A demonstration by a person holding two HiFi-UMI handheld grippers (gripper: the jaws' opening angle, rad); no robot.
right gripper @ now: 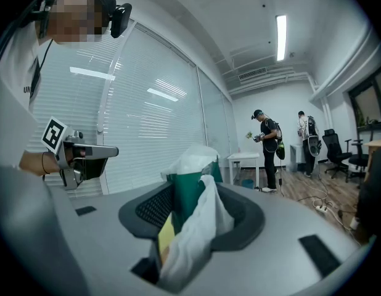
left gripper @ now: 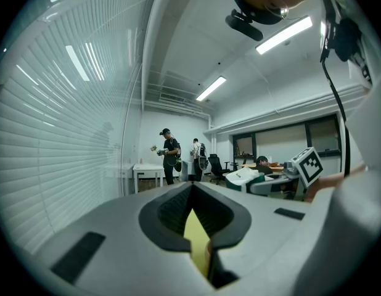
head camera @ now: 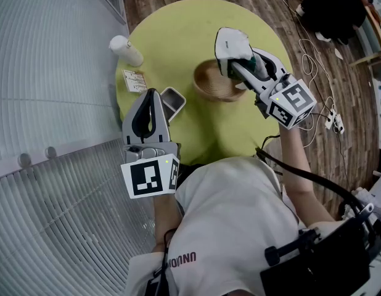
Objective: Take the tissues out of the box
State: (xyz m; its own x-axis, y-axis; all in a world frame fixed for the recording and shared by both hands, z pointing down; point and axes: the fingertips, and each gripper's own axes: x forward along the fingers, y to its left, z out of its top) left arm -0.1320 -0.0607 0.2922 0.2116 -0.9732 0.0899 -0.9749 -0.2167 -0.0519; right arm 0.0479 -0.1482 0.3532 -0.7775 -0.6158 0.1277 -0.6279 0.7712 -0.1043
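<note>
On the surface (head camera: 178,29), the bowl (head camera: 216,84) sat in the middle. The bottle (head camera: 126,50) stood at the left edge, a card (head camera: 134,81) just before it. A small tray (head camera: 172,100) lay left of the bowl. The tissue box (head camera: 232,42), in the right claw (head camera: 240,63), was over the bowl's far rim.

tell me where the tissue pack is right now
Head view, right of centre: the tissue pack is clamped in the right gripper, just beside the wooden bowl on the yellow table.

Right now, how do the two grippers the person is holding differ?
The right gripper clamps a green tissue pack in its fingers; the left gripper has its fingers closed on nothing. The right gripper is by the wooden bowl; the left gripper is at the table's near edge. Both share the same grey design.
</note>
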